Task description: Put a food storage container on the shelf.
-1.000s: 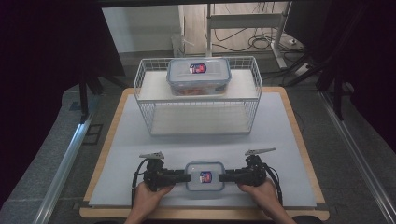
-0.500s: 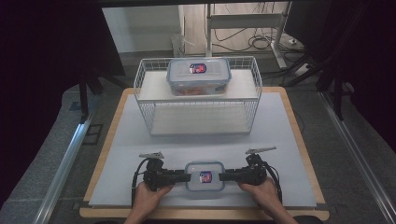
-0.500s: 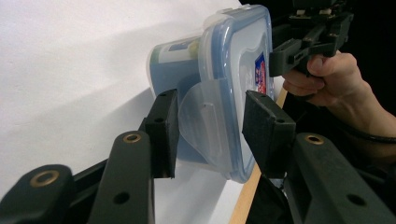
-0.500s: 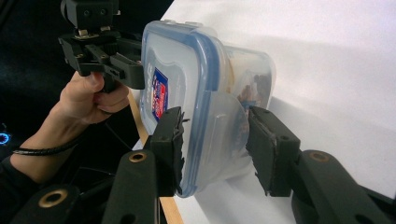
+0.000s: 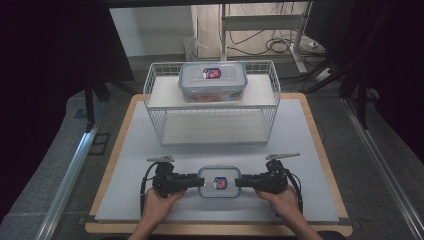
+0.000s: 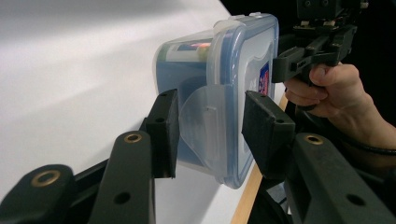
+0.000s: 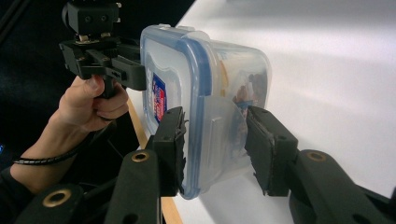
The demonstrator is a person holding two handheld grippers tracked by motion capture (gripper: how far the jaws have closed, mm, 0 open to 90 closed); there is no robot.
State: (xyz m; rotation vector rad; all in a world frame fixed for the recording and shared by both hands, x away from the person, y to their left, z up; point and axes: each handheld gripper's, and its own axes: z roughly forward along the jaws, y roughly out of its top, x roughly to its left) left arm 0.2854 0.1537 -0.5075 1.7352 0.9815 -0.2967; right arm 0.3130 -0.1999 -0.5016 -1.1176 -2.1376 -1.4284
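**Both tongs at the end flaps of the near food container**

We see the small lidded food container (image 5: pixel 219 182) lying flat on the white table (image 5: pixel 310 150), at 6 o'clock of the table, close to its near edge. Its lid has a blue rim and a red-and-blue sticker on top.

Our left tongs (image 5: pixel 196 182) come in level from 9 o'clock and our right tongs (image 5: pixel 240 182) from 3 o'clock, each in one hand. In the left gripper view the jaws straddle the clear latch flap (image 6: pixel 205 126) at that end of the container, one pad (image 6: pixel 167 133) by the body side and one by the lid; a thin gap shows on each side, so we read them as set around the flap, not yet clamped. In the right gripper view the jaws have just been closing with that end's flap (image 7: pixel 219 135) between them; the lid-side pad (image 7: pixel 170 140) looks against the rim, the other just off the wall.

At 12 o'clock stands a white wire basket (image 5: pixel 165 115), and a larger lidded container (image 5: pixel 212 82) rests on its upper shelf, well apart from ours.
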